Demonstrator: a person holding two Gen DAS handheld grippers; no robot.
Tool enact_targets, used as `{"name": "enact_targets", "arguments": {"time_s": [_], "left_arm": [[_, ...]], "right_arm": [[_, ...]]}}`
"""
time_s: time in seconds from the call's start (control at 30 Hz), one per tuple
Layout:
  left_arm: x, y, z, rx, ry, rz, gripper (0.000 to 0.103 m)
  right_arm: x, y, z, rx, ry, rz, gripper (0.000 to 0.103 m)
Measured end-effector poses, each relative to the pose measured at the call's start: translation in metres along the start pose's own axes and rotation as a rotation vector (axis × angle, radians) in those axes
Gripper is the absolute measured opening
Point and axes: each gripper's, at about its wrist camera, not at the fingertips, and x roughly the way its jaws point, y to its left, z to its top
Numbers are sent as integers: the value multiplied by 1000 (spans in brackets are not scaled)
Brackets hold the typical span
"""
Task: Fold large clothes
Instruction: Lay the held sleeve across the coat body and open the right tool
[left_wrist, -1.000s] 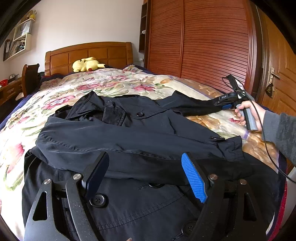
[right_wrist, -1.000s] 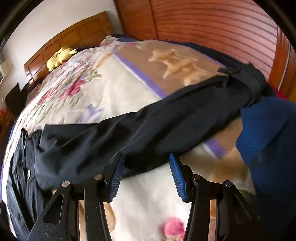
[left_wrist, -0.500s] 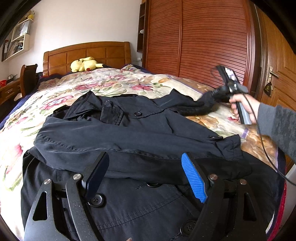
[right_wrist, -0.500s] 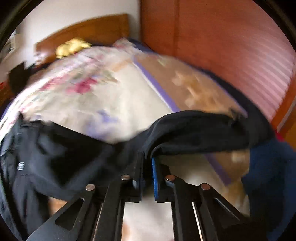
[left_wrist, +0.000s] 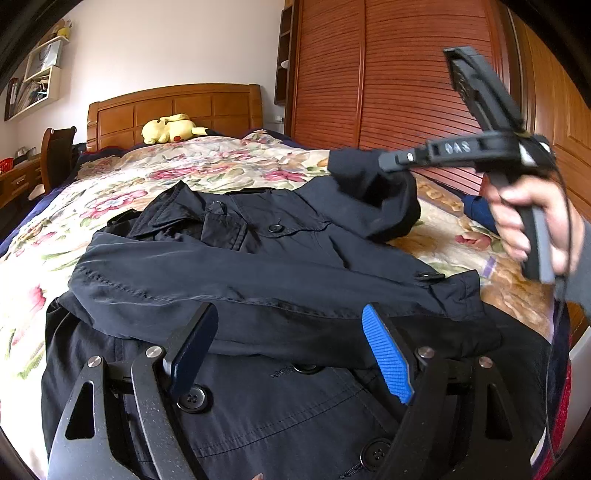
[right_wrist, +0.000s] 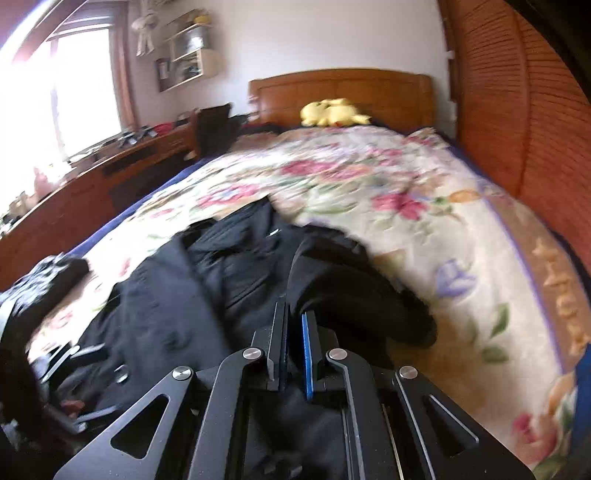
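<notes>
Coat (left_wrist: 266, 280) lengthwise on bed, collar toward headboard; right tongs (right_wrist: 293, 325) clenched on sleeve (left_wrist: 373, 199), left tongs (left_wrist: 291, 350) released.

The only readable marking stands on the right gripper (left_wrist: 384, 162), seen from the left wrist camera: pale stamped characters on the dark side of its body, reading roughly "0AS" or "DAS"; motion blur leaves the first character uncertain. The shelf on the wall (left_wrist: 37, 88) holds what may be book or folder spines, too small to read. The buttons on the dark coat (left_wrist: 280, 269) show no legible lettering. The right wrist view is blurred and gives no text at all
</notes>
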Motion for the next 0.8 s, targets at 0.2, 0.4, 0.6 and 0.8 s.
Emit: {"name": "enact_targets", "arguments": {"time_s": [0.2, 0.4, 0.6, 0.8], "left_arm": [[0, 0, 0, -4, 0, -1, 81], [1, 0, 0, -3, 3, 1, 81], [2, 0, 1, -3, 3, 0, 81], [2, 0, 1, -2, 3, 0, 81]], "right_arm": [[8, 25, -26, -30, 50, 27, 8], [18, 39, -30, -66, 99, 6, 23], [4, 48, -27, -115, 93, -54, 42], [13, 22, -15, -68, 77, -144, 55]]}}
